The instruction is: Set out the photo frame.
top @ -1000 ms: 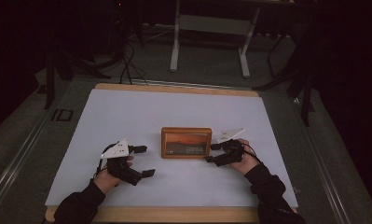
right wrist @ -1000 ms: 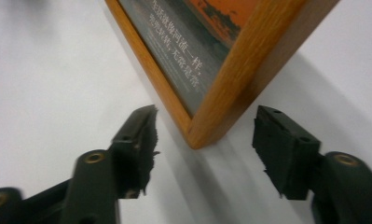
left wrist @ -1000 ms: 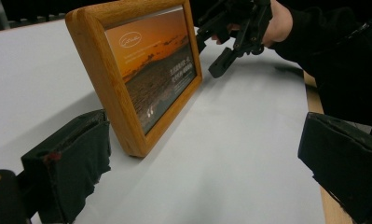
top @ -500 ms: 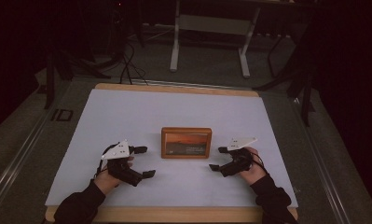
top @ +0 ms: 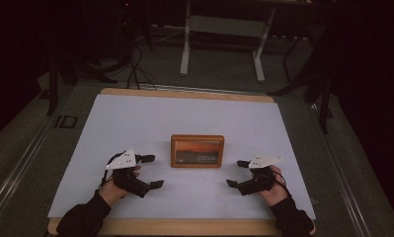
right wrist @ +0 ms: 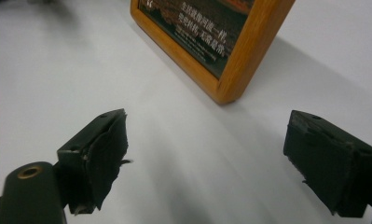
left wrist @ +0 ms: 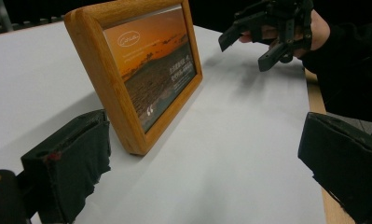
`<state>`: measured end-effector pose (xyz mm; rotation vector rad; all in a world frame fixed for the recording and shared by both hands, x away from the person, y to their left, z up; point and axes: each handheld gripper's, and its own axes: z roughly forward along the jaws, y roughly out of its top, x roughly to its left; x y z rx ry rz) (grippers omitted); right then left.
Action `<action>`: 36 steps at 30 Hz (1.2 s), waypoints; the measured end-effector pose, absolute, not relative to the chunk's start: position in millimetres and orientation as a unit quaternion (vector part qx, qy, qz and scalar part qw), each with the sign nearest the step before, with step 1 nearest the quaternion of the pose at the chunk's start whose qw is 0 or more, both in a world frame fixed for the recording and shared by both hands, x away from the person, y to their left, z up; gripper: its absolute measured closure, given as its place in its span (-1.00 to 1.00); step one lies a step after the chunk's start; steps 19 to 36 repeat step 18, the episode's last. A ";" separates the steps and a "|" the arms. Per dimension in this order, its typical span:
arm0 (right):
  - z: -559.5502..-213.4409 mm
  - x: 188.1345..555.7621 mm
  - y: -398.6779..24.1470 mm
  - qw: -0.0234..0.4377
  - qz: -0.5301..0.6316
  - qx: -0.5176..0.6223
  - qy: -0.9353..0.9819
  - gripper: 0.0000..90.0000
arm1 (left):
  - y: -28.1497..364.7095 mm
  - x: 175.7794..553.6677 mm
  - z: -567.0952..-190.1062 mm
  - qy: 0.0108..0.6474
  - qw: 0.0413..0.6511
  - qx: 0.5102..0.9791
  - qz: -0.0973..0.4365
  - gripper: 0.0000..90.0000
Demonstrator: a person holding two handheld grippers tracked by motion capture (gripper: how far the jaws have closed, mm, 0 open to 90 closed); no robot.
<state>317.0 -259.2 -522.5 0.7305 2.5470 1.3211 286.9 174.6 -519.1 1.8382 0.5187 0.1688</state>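
A wooden picture frame (top: 197,151) with an orange sunset photo stands upright on the white table top (top: 184,118). The left gripper view shows the frame (left wrist: 141,70) close ahead, and the right gripper view catches its lower corner (right wrist: 230,60). My left gripper (top: 152,171) rests left of the frame, open, nothing between its jaws. My right gripper (top: 237,173) sits right of the frame, a short gap away, its jaws having just opened wide with nothing between them. The right gripper (left wrist: 253,44) also appears far off in the left gripper view.
The white sheet covers a wooden table whose bare edge (top: 184,227) runs along the front. Beyond the table's far side stand a metal stand (top: 221,44) and cables (top: 130,69) on the dark floor.
My right gripper let go of the frame's right edge, opened and drew back to the right and toward the front. The frame stays standing. The left gripper kept still.
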 end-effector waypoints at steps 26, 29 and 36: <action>-531.4 306.5 -265.5 0.109 0.428 0.242 0.864 -0.71 | 173.8 285.6 -522.3 0.219 0.571 0.788 0.076 -0.94; -531.4 306.5 -265.5 0.109 0.428 0.242 0.864 -0.71 | 173.8 285.6 -522.3 0.219 0.571 0.788 0.076 -0.94; -531.4 306.5 -265.5 0.109 0.428 0.242 0.864 -0.71 | 173.8 285.6 -522.3 0.219 0.571 0.788 0.076 -0.94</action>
